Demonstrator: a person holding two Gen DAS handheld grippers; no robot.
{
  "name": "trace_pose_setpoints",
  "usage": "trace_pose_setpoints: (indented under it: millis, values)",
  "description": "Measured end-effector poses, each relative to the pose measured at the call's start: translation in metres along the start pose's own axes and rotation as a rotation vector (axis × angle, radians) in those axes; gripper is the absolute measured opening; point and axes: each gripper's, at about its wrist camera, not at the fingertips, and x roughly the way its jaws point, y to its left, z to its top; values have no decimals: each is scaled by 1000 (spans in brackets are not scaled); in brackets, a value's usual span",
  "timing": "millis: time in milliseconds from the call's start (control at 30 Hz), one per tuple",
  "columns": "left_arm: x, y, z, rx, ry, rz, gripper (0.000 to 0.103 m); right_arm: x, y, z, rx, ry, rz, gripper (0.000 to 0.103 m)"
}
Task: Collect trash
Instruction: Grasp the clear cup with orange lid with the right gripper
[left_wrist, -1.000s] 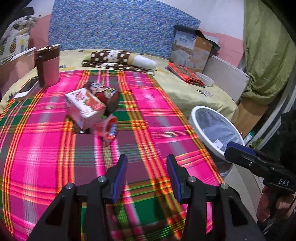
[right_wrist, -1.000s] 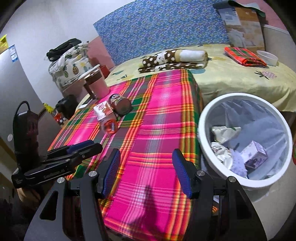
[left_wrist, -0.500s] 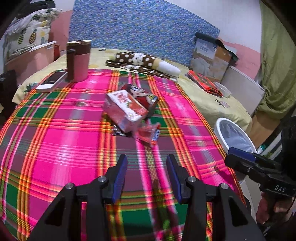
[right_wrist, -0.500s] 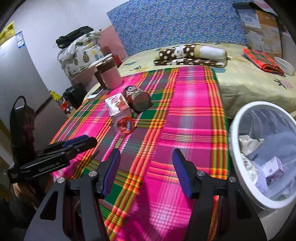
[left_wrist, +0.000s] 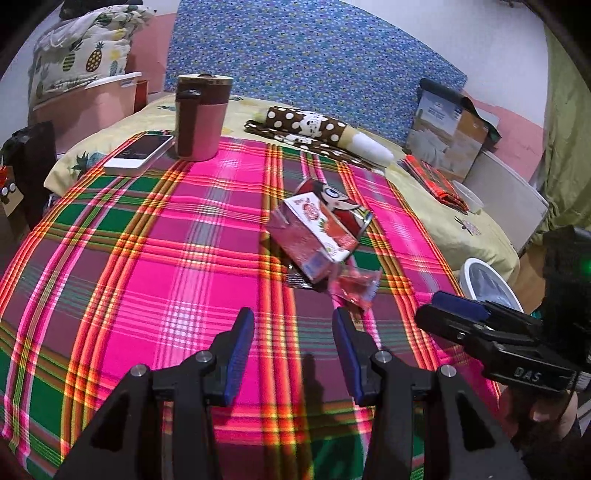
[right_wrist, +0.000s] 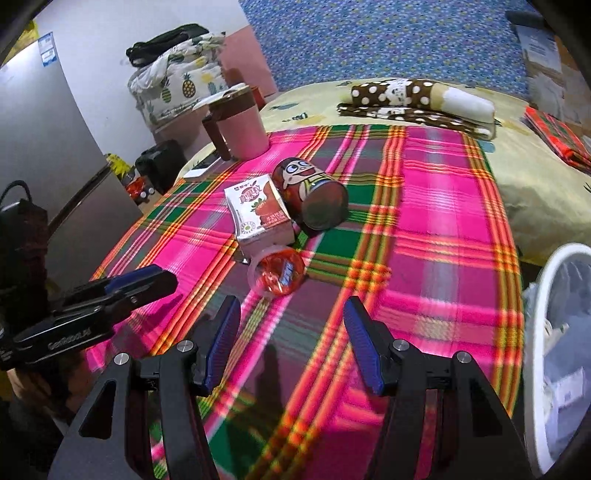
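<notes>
Red-and-white drink carton (right_wrist: 258, 218), cartoon-printed can (right_wrist: 314, 195) touching it at 2 o'clock, and orange jelly cup (right_wrist: 279, 275) at 6 o'clock, lie clustered on the plaid cloth (right_wrist: 443, 229). Right gripper (right_wrist: 291, 328), angled downward, jaws parted and empty, hovers just below the cup. Left gripper (left_wrist: 293, 336), likewise unclenched, has the cluster at 1 o'clock. White bin (right_wrist: 546, 332) stands at 3 o'clock.

We have swung both views away from the white bin (right_wrist: 554, 354), which now sits at the right edge, toward the milk carton (right_wrist: 258, 214), can (right_wrist: 314, 195) and red wrapper (right_wrist: 277, 275). These now lie nearer our left gripper (left_wrist: 293, 332) and right gripper (right_wrist: 291, 321).
</notes>
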Motion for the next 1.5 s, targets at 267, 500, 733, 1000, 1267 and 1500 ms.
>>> trace_pose_setpoints:
  millis: [267,500,733,1000,1267,1500]
  values:
    - [6,16,6,-27,0,8,46,32,10,14,-59,44,-5,60]
    - [12,22,14,-39,-1,8,46,42,12,17,-63,58,7,48]
    - [21,7,22,-24,1,-21,51,30,1,13,-24,32,-6,45]
    - [52,-22,28,47,45,-14,57,12,-22,3,50,11,-18,45]
    - [67,-13,33,43,51,98,57,7,-29,0,73,-3,-10,45]
    - [46,26,33,-61,14,177,57,7,-33,-2,97,-12,6,46]
